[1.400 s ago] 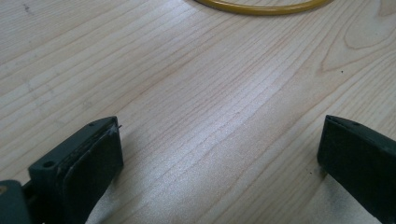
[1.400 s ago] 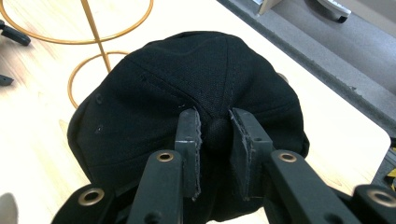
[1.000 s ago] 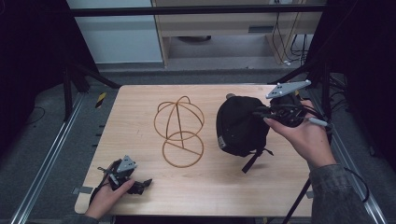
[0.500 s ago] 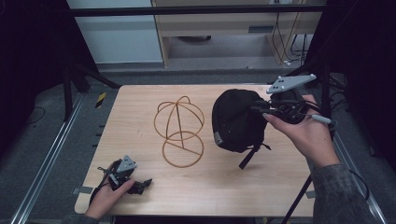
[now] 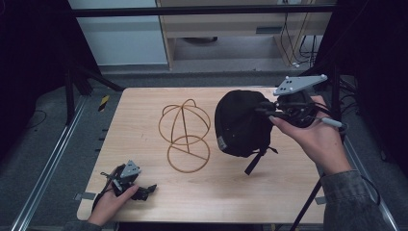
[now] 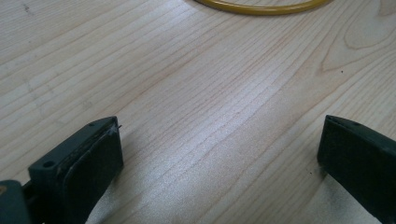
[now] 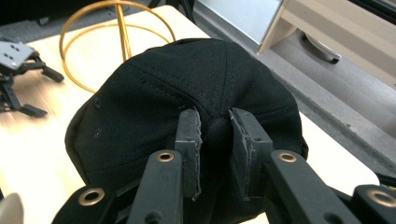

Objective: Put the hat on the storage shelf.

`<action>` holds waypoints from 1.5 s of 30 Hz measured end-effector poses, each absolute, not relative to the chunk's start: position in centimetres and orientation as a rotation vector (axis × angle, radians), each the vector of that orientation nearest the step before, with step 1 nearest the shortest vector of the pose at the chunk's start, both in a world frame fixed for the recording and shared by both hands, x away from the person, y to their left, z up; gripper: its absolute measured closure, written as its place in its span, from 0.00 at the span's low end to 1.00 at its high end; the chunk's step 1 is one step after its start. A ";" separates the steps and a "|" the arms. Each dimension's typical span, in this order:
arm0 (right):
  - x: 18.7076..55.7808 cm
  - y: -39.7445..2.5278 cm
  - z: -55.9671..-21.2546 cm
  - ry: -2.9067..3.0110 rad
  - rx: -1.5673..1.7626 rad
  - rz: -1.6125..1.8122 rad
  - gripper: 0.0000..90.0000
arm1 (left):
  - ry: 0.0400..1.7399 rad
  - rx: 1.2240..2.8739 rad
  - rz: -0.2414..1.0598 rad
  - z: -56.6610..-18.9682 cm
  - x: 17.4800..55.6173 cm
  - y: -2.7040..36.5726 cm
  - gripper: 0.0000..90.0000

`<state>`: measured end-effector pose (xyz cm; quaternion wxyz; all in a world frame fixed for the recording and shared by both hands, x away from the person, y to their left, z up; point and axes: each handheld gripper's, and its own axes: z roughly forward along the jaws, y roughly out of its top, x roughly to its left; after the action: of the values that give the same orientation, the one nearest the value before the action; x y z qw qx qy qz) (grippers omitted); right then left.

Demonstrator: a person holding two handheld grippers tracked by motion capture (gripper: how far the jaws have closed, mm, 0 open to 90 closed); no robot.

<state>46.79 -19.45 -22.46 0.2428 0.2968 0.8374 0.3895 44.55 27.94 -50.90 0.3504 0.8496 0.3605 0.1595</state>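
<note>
— Cap (image 5: 240, 126) first: what is it made of and where is it?

— Black woven cloth, finely meshed, sewn in panels with small eyelets, domed, with a round button (image 7: 218, 132) at the crown. It hangs lifted off the table (image 5: 144, 110), right of centre, crown turned toward the right gripper (image 5: 267, 109). A strap with a buckle dangles from its lower edge, and a small pale label sits near the rim.

— How do that gripper's jaws stand?

— Narrow. In the right gripper view the two black jaws are pinched on the crown button, one pad on each side, touching it. A hand (image 5: 315, 137) in a grey-green sleeve holds the gripper, which carries a grey three-cornered plate on top.

— And what sits next to the cap?

— Just beside it on the left, a stand (image 5: 185, 132) of thin golden wire: a round base ring lying on the wood and arched hoops forming an open dome above it. Cap and stand look apart, though close.

— The other gripper?

— The left gripper (image 5: 144, 190) rests at the near left corner of the table, held by the other hand (image 5: 111, 203). In the left gripper view its jaws are spread wide, with bare pale wood grain between them and the curve of the wire base ring (image 6: 261, 8) beyond. It holds nothing.

— Anything around the table?

— Dark frame posts on both sides, grey floor, and a pale shelf unit (image 5: 231, 29) behind.
</note>
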 end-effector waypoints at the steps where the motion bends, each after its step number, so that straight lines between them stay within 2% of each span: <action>1: 46.7 -19.4 -22.3 2.288 0.810 1.073 0.82 | 0.934 2.200 0.413 -50.9 44.6 27.9 0.00; 11: 46.4 -18.8 -21.5 2.285 0.780 1.114 0.82 | 0.934 2.200 0.413 -50.9 44.6 27.9 0.00; 36: 47.3 -12.7 -17.5 2.321 0.622 1.087 0.82 | 0.936 2.200 0.412 -50.9 44.6 27.9 0.00; 45: 47.8 -11.1 -17.2 2.345 0.592 1.062 0.82 | 0.935 2.200 0.414 -50.9 44.6 27.9 0.00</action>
<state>47.83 -11.07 -17.21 0.2477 0.2171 0.8601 0.3896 44.56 27.94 -50.89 0.3501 0.8495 0.3609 0.1598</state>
